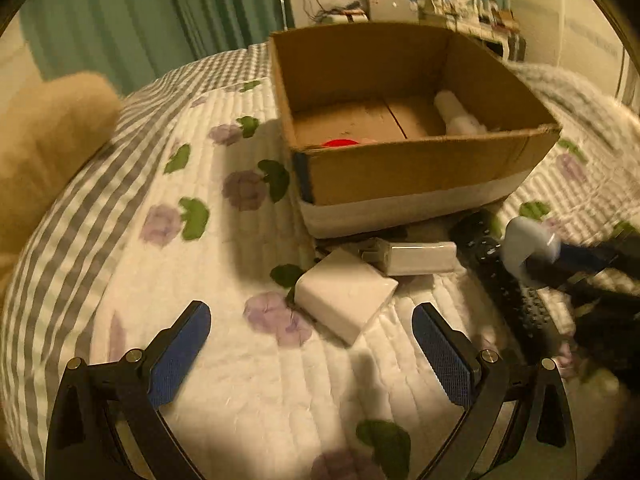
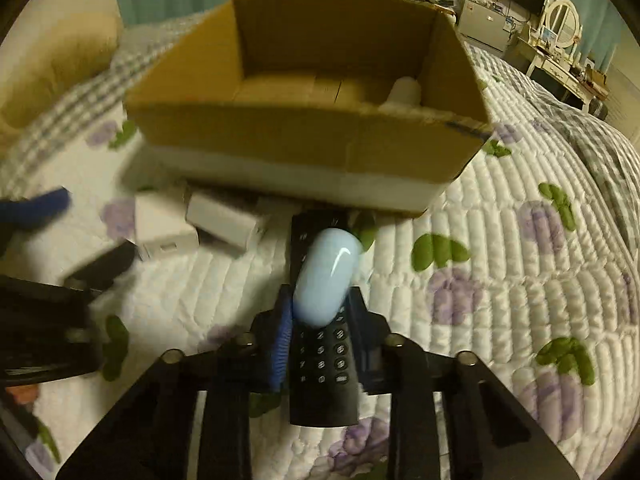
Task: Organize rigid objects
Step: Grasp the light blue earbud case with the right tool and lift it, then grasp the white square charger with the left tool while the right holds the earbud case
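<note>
The cardboard box (image 1: 400, 168) holds two items, the right gripper (image 2: 320, 312) clamps a pale-blue oval case (image 2: 326, 276), the left gripper (image 1: 312, 344) gapes empty, and two white chargers (image 1: 346, 292) and a black remote (image 2: 322, 364) remain on the quilt.

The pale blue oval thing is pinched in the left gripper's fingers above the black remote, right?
Wrong gripper. The right gripper pinches the pale blue oval thing above the black remote, as the right wrist view shows. The left gripper is open and empty.

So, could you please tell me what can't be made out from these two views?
- Red object in the cardboard box: left wrist view, mostly hidden by the box's near wall.
- White item in the box: right wrist view, partly hidden by the wall, blurred.
- Remote: right wrist view, middle covered by the pale blue object.
</note>
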{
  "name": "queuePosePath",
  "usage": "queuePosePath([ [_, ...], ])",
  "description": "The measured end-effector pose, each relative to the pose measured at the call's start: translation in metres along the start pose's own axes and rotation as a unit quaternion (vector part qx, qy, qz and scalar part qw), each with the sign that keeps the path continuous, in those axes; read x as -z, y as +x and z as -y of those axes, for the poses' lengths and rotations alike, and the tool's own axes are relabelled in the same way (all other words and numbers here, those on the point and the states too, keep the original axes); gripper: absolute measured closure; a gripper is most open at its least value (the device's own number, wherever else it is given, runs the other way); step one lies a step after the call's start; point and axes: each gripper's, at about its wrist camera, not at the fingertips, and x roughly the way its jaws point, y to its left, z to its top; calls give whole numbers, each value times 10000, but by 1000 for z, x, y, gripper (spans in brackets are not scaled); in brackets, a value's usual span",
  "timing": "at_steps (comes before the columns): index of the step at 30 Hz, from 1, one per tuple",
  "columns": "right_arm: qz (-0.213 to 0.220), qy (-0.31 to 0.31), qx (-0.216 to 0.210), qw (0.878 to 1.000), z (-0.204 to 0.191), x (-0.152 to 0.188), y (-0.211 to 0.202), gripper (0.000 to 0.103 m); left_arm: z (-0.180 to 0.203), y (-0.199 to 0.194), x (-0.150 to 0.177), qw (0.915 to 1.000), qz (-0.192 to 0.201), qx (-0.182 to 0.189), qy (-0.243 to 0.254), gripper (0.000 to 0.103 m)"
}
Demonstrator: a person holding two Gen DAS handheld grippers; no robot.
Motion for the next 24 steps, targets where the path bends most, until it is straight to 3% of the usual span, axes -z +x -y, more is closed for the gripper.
queuePosePath([
  [5, 55, 188, -206, 9996, 14, -2, 2, 81, 16, 36, -6, 9985, -448, -206, 223, 0],
  [8, 81, 283, -306, 9991, 20, -1, 2, 81, 17, 51, -8, 9980, -604, -138, 133, 2],
  [10, 112, 321, -388, 9987, 22, -3, 1, 81, 17, 54, -10, 9983, -566, -64, 103, 7],
  [11, 128, 324, -405, 9986, 21, -2, 0, 81, 18, 54, -11, 9985, -542, 6, 103, 19],
  [13, 120, 316, -420, 9985, 18, 1, -2, 81, 18, 54, -13, 9984, -531, 150, 102, 32],
  [18, 135, 324, -398, 9986, 20, 3, -2, 81, 13, 50, -15, 9984, -446, 336, 35, 32],
  [24, 329, 328, -335, 9984, 20, 5, -15, 81, 7, 17, -9, 9985, -170, 513, -125, 32],
])
